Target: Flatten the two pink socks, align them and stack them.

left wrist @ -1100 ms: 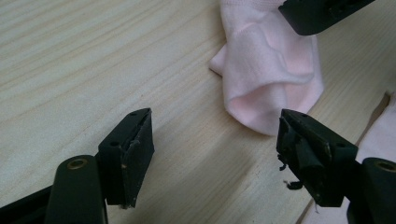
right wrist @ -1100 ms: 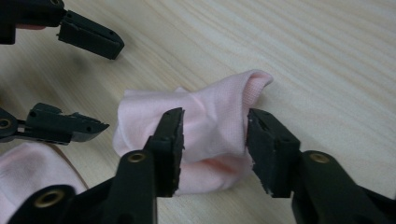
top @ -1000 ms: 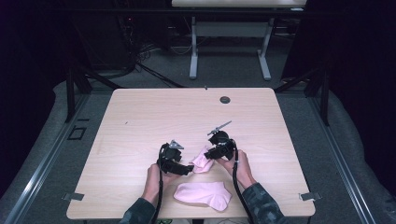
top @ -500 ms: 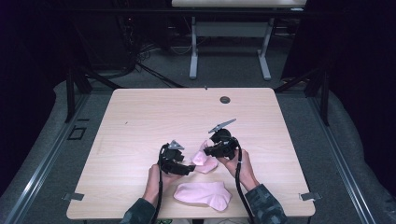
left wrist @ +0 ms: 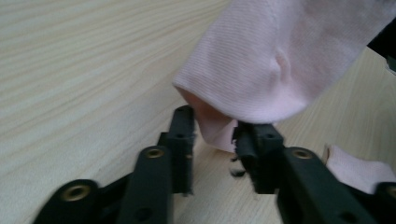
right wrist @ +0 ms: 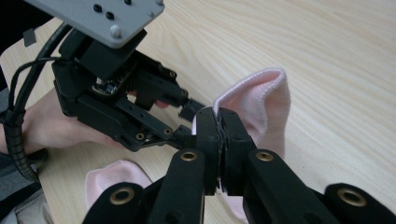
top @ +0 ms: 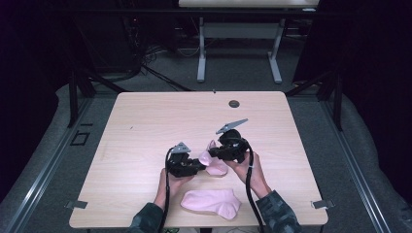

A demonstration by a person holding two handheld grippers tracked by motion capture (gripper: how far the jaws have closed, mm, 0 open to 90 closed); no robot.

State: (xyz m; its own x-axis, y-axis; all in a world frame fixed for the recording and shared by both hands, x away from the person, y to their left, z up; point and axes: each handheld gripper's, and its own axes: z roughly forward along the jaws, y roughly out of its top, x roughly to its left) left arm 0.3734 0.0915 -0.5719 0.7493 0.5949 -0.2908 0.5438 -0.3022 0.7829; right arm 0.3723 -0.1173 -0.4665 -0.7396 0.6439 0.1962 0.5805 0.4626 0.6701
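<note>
A pink sock [top: 214, 162] [right wrist: 264, 100] hangs raised just off the wooden table [top: 145, 126], with my right gripper [top: 213, 154] [right wrist: 218, 126] shut on its cuff. My left gripper [top: 203, 165] [left wrist: 215, 140] faces it from the left. Its jaws have just been closing and now stand a little apart, with a fold of the sock's [left wrist: 261, 60] open edge between them. In the right gripper view the left gripper [right wrist: 189, 116] reaches that same edge. A second pink sock [top: 211, 203] [right wrist: 116, 179] lies flat near the table's front edge.
A small round cable hole [top: 234, 103] sits near the table's far edge. Another table's legs [top: 238, 53] stand on the dark floor behind. Bare wood stretches to the left and at the back.
My right gripper has risen and lifted the sock's cuff off the table. The left gripper stayed in place beside the sock.
</note>
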